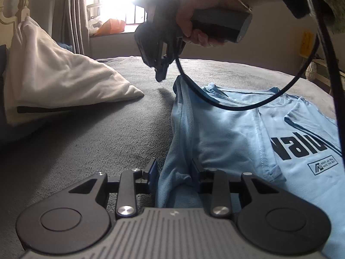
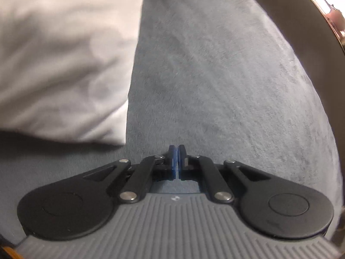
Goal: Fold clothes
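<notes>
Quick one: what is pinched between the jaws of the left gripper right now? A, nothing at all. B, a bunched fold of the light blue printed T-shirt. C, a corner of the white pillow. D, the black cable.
B: in the left wrist view the left gripper has its jaws closed on a bunched fold of the light blue printed T-shirt, while the white pillow lies apart on the grey bed cover.

The light blue printed T-shirt point(image 1: 248, 129) lies on the grey fleece blanket point(image 1: 97, 133), right of the white pillow point(image 1: 54, 82); behind the pillow hang grey curtains point(image 1: 73, 15).
</notes>
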Action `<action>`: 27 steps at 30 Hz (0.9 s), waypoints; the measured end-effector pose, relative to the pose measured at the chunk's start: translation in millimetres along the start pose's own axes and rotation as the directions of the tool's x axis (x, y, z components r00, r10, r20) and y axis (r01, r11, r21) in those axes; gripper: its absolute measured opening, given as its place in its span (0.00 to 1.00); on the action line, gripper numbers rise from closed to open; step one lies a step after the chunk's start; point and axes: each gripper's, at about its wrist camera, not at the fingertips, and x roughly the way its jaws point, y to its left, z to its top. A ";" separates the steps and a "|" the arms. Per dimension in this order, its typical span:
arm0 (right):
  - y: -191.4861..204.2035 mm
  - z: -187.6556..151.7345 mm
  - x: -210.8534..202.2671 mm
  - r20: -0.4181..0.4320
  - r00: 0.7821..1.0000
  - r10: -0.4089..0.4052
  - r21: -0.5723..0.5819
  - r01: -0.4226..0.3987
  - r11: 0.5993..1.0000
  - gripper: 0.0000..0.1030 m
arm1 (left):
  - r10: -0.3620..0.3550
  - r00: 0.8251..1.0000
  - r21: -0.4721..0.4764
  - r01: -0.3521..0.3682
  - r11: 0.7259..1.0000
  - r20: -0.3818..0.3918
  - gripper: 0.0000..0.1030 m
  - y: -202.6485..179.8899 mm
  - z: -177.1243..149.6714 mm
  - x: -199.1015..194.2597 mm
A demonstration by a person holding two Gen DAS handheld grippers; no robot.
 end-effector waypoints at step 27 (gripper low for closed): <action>-128.9 -253.2 -32.5 0.230 0.901 0.367 0.761 -0.401 0.509 0.27 | -0.279 0.960 0.146 0.280 0.949 -0.030 0.39 -45.6 17.4 -45.4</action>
